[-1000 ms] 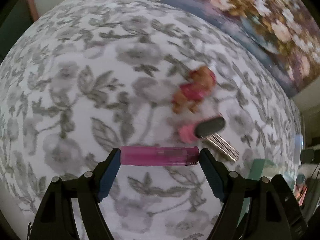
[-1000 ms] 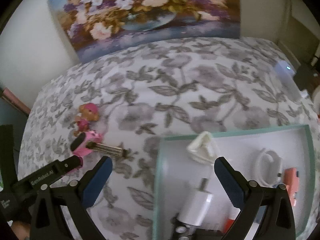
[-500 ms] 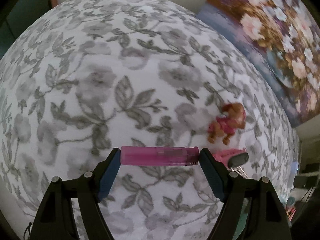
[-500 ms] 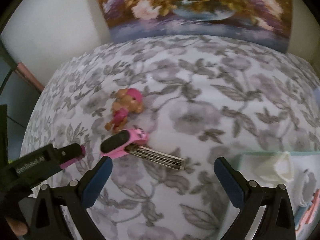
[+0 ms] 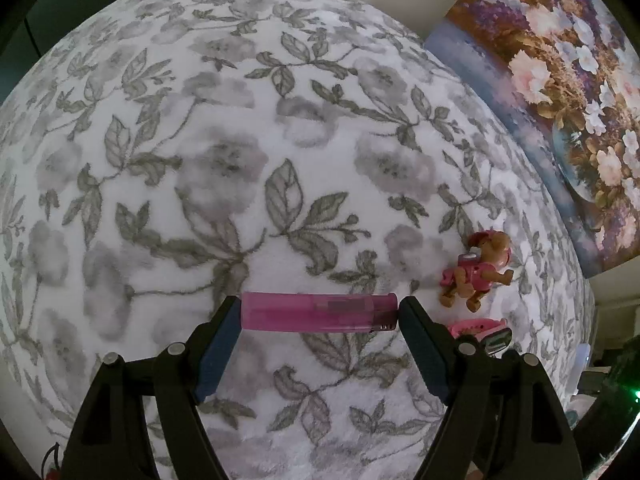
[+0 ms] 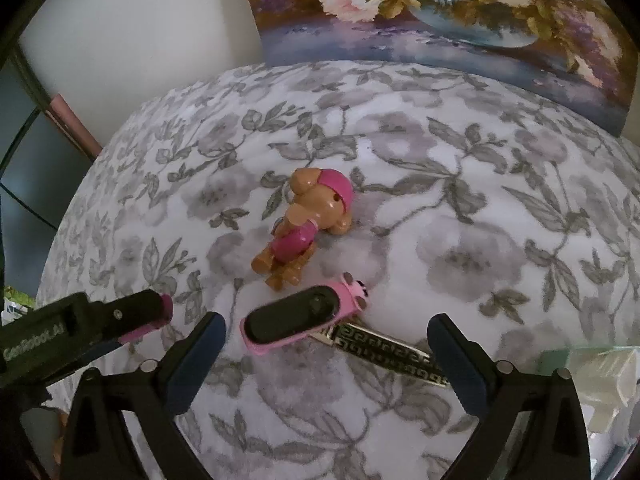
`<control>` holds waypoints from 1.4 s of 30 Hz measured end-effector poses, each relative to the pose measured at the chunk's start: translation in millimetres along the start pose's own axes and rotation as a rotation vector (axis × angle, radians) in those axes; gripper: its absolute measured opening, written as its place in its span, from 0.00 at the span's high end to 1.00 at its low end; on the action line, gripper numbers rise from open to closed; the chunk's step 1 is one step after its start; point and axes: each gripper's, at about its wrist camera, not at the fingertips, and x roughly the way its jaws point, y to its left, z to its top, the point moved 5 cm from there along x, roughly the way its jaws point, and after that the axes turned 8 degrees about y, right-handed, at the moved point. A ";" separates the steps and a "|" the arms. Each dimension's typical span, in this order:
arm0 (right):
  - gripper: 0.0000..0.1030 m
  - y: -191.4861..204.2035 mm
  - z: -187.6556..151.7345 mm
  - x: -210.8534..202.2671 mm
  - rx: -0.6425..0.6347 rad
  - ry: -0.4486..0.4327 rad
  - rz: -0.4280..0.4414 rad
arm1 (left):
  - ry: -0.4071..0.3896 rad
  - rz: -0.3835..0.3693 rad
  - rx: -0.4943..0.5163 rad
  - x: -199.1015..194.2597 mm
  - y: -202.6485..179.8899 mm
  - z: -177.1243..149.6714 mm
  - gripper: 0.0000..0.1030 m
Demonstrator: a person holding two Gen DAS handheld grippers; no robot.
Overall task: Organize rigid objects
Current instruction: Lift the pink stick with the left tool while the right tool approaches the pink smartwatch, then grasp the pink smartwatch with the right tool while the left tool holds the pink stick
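- Since a second ago, the right gripper (image 6: pixel 326 338) is swinging away from the tray to hang over the pink-and-black clip (image 6: pixel 304 318), while the left gripper (image 5: pixel 320 312) is keeping its clamp on the pink lighter (image 5: pixel 318 312).
- Left pads are pressing on both ends of the translucent plastic lighter, holding it crosswise above the cloth.
- Right jaws are standing wide and released, with the clip and its patterned metal blade (image 6: pixel 390 350) lying between them on the cloth.
- Just beyond the clip, the glossy toy puppy (image 6: pixel 308 222) is lying on its side.
- Everything is resting on a plush white cloth (image 6: pixel 460 240) printed with grey flowers; a floral painting (image 6: pixel 440 8) is leaning against the pale wall.
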 end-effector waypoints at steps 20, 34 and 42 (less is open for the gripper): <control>0.60 6.6 9.4 -4.1 0.003 -0.039 0.064 | -0.019 0.014 0.008 -2.4 -1.4 2.1 0.22; 0.63 1.4 -2.4 -6.3 -0.008 0.019 0.051 | -0.038 0.032 0.033 -11.7 -6.3 3.1 0.22; 0.40 -3.6 -11.4 -24.2 0.032 0.021 0.032 | -0.026 0.034 0.060 -13.6 -8.6 -4.7 0.22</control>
